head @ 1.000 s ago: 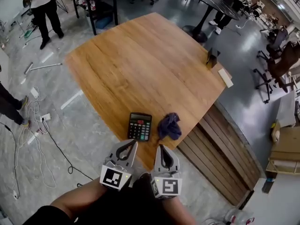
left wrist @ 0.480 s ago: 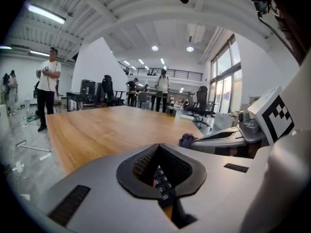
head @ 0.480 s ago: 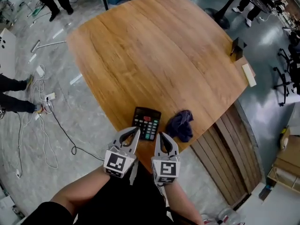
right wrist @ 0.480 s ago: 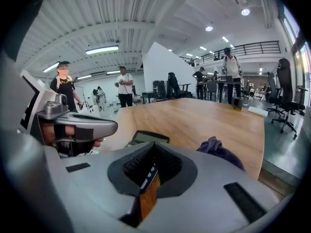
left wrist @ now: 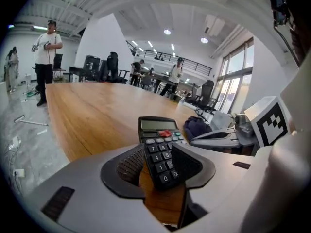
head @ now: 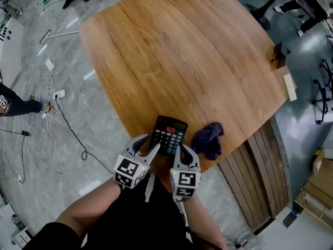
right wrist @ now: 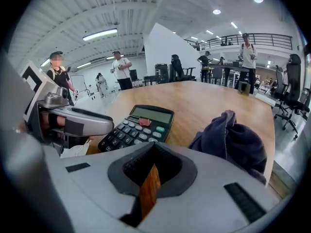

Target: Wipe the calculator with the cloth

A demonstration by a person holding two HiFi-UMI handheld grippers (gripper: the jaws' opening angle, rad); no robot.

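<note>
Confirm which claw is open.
The left claw: its jaws have just been opening and stand apart, with the near end of the calculator between them. The right claw has its jaws together, with nothing between.

calculator [head: 169,134] on table [head: 182,51], near edge | cloth [head: 208,139] just right | left tongs [head: 150,145], right tongs [head: 184,152] — before them

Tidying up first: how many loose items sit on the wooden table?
4: the calculator at the near edge, the dark cloth right of it, a small dark object and a white block at the far right edge. The table runs out of frame, so more may exist.
</note>
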